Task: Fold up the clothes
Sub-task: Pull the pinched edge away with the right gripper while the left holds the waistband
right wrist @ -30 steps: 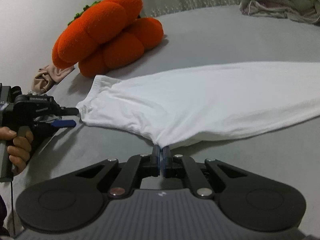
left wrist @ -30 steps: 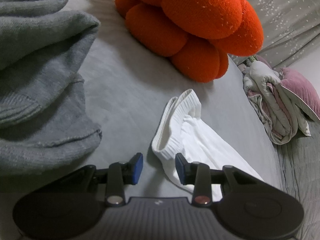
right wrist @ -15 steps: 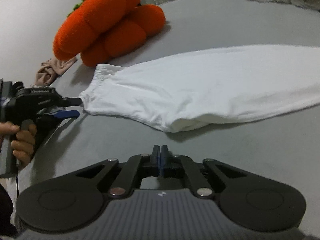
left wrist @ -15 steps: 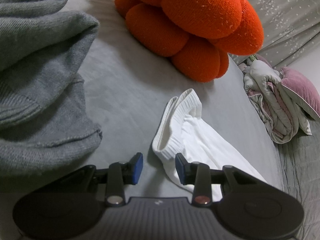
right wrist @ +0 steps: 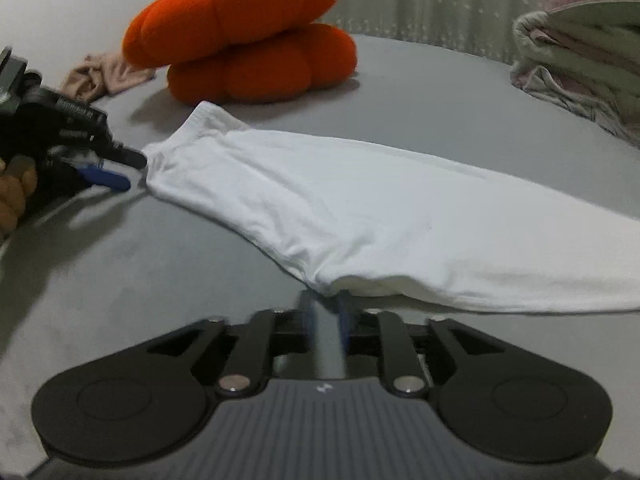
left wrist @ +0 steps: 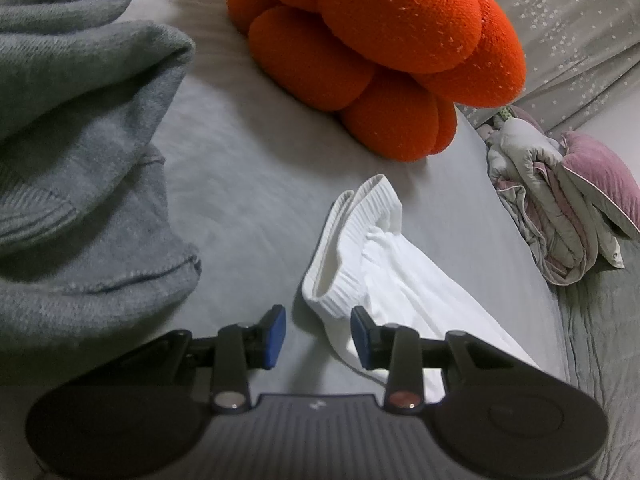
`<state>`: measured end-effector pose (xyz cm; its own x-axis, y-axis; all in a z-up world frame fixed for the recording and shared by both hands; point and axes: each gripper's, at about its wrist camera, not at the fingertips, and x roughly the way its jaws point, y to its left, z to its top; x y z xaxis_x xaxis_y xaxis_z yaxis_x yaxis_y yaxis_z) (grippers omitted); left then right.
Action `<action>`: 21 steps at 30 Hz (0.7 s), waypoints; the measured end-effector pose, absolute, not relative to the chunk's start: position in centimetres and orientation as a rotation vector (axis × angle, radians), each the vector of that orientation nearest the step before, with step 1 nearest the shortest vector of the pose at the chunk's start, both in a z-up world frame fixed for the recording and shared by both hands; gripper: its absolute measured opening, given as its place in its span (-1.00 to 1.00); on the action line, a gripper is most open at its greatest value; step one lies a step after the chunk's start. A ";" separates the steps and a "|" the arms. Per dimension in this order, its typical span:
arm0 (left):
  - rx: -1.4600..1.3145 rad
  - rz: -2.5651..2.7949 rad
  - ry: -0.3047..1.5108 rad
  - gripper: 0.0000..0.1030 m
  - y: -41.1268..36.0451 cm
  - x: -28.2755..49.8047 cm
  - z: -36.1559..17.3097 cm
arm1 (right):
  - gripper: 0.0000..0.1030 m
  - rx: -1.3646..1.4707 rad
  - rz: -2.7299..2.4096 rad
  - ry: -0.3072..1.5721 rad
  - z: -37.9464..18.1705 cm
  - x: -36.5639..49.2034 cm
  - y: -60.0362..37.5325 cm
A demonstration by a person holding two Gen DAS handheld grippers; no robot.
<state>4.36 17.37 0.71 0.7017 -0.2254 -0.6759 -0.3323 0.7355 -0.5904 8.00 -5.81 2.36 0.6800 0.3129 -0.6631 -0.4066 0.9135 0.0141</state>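
While the white garment [right wrist: 360, 216] lies flat across mid-frame on the bed [right wrist: 160, 280], the right gripper [right wrist: 325, 312] is spreading its fingers, nothing between them. At lower centre, the left gripper [left wrist: 318, 334] hangs released beside the cuff [left wrist: 348, 248].

a bed with a smooth grey sheet [right wrist: 420, 92] carries everything here. a white garment [right wrist: 360, 216] lies stretched flat across its middle, its ribbed cuff [left wrist: 352, 236] at one end, near a big orange pumpkin-shaped cushion [left wrist: 380, 48] that sits on the sheet. a heap of grey knitwear [left wrist: 80, 140] is piled on one side. a folded quilt with a mauve pillow [left wrist: 568, 200] rests at the far side, and a small crumpled beige cloth [right wrist: 104, 76] lies just beside the cushion.
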 end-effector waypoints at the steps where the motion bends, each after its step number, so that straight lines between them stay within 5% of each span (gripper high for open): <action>1: -0.764 0.067 0.811 -0.29 17.4 4.4 0.7 | -0.05 -0.156 0.400 0.713 2.5 8.0 -5.8; 21: -0.757 0.064 0.815 -0.28 17.3 4.5 0.6 | -0.03 -0.263 0.415 0.595 1.4 9.1 -3.6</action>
<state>4.46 17.26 0.55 0.6992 -0.2263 -0.6782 -0.3296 0.7398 -0.5866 9.06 -3.58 1.40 0.7499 0.3004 -0.5894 -0.4492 0.8853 -0.1203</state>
